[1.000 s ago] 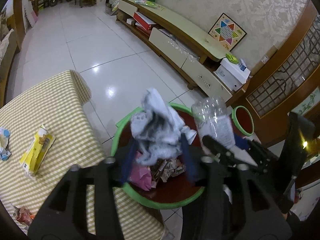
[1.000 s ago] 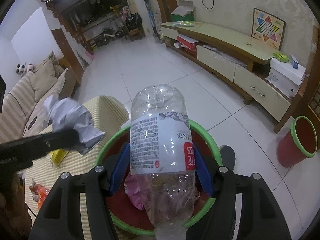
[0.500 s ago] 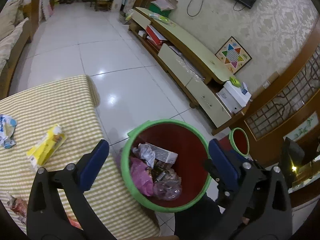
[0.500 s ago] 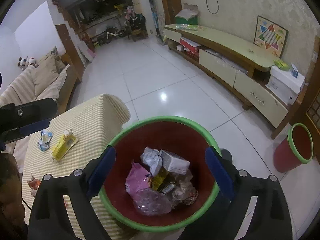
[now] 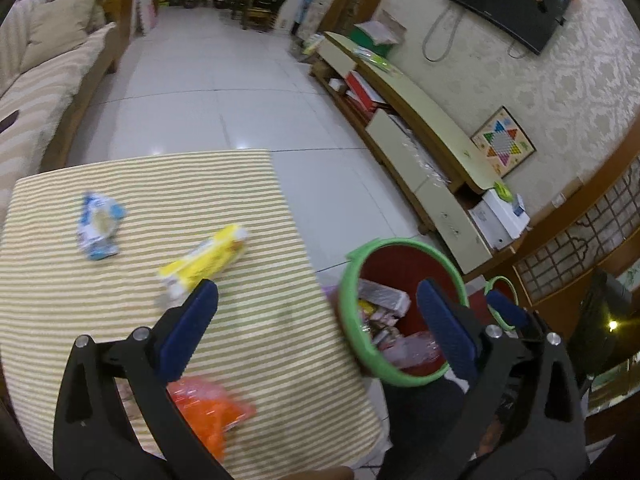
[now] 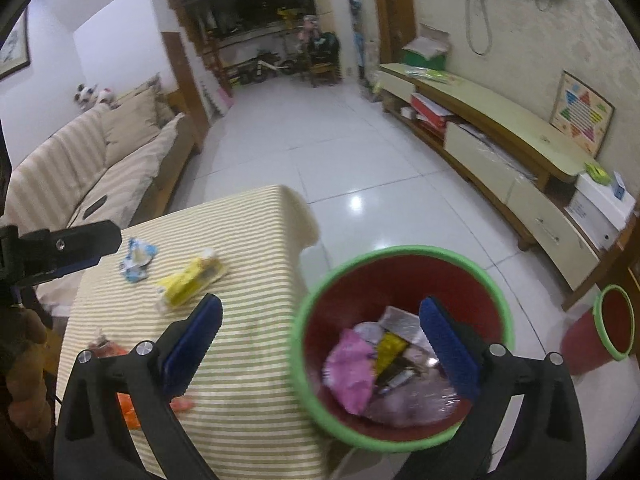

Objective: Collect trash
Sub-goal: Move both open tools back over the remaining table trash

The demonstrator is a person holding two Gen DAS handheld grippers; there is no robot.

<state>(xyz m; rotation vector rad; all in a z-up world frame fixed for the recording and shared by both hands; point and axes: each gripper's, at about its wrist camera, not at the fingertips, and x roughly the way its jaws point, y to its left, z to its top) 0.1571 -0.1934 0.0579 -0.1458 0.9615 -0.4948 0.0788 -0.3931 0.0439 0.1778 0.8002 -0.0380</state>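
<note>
A red bin with a green rim (image 5: 400, 378) (image 6: 404, 250) stands beside the striped table and holds mixed trash. On the table lie a yellow packet (image 5: 204, 260) (image 6: 190, 278), a blue-white wrapper (image 5: 98, 226) (image 6: 136, 260) and an orange wrapper (image 5: 212, 408) (image 6: 128, 404). My left gripper (image 5: 316, 300) is open and empty over the table's right edge. My right gripper (image 6: 320, 316) is open and empty, between table and bin. The left gripper also shows at the left of the right wrist view (image 6: 60, 248).
The table carries a yellow-striped cloth (image 5: 100, 176) (image 6: 248, 216). A smaller red bin (image 6: 600, 336) stands on the tiled floor at right. A long low cabinet (image 6: 500, 144) runs along the right wall. A sofa (image 6: 80, 164) stands at left.
Both grippers dropped their loads, tissue and bottle, into the bin a second ago and opened. Since then both have swung left toward the table.
</note>
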